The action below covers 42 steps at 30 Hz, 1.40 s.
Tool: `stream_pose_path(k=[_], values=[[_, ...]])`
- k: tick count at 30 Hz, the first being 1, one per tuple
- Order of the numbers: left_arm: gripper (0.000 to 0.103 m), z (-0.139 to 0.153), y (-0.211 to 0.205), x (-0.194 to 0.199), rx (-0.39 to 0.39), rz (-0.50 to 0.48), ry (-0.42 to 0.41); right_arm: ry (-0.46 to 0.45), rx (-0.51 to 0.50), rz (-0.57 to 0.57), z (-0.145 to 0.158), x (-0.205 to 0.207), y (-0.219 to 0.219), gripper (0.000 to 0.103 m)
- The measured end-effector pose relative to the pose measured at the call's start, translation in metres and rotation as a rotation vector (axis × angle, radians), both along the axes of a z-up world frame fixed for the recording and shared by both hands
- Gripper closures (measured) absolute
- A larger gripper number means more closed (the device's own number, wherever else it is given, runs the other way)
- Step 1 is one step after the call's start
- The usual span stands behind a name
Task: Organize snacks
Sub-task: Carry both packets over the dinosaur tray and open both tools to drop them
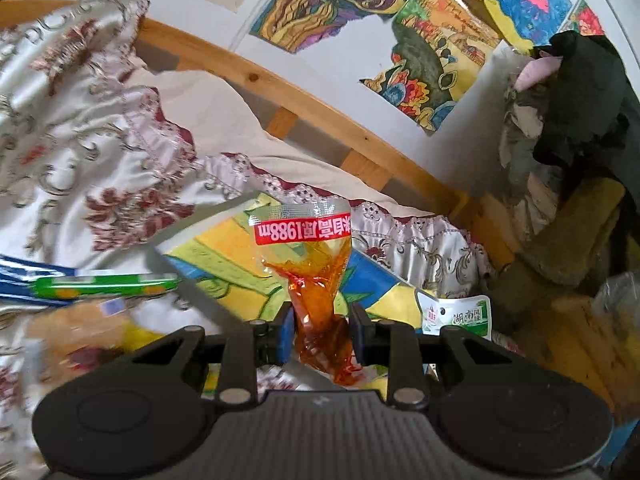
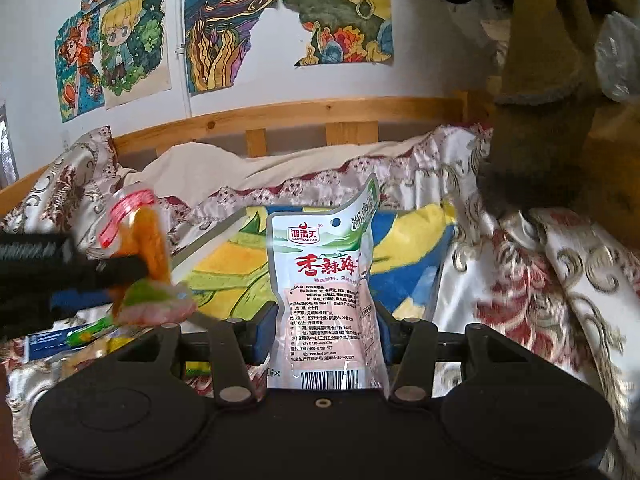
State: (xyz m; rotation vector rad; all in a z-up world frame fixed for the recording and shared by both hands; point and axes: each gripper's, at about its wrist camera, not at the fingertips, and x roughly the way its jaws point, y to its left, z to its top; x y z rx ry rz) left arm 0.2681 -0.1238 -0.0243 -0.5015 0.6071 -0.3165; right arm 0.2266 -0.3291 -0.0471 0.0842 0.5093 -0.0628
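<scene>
My left gripper (image 1: 322, 330) is shut on an orange snack packet (image 1: 316, 280) with a red label band, held upright above the bed. It also shows at the left of the right wrist view (image 2: 148, 248), with the left gripper (image 2: 132, 270) around it. My right gripper (image 2: 325, 322) is shut on a white seaweed snack pouch (image 2: 326, 296) with red characters and a barcode, held upright. That pouch also shows at the right in the left wrist view (image 1: 456, 316).
A colourful drawing board (image 2: 404, 240) lies on the floral bedspread (image 2: 540, 280). A green sausage stick (image 1: 104, 286) and a yellowish packet (image 1: 80, 328) lie at the left. A wooden bed rail (image 2: 320, 110) runs behind. A brown cushion pile (image 2: 540, 120) stands at right.
</scene>
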Motion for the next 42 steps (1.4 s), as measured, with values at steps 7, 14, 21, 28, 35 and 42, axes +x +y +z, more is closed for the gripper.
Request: stream_pose_path(k=[7,14,21,28,35,42], values=[[0.072,-0.022,-0.033,0.051,-0.012,-0.017,0.069,-0.015,-0.026,-0.023,-0.010,0.039,-0.017,0.052],[0.072,-0.048,-0.054,0.075,0.059,-0.038,0.115,0.069,-0.052,-0.022,-0.035,0.071,-0.030,0.051],[0.071,-0.054,-0.068,0.089,0.103,-0.070,0.144,0.113,-0.039,-0.039,-0.050,0.082,-0.041,0.049],[0.057,-0.049,-0.072,0.093,0.164,-0.086,0.174,0.119,-0.033,-0.039,-0.052,0.082,-0.043,0.041],[0.017,-0.041,-0.064,0.090,0.206,-0.055,0.178,0.086,-0.049,-0.033,-0.041,0.071,-0.036,0.017],[0.006,-0.034,-0.044,0.076,0.182,-0.008,0.140,0.032,-0.075,-0.093,-0.025,0.043,-0.033,0.003]])
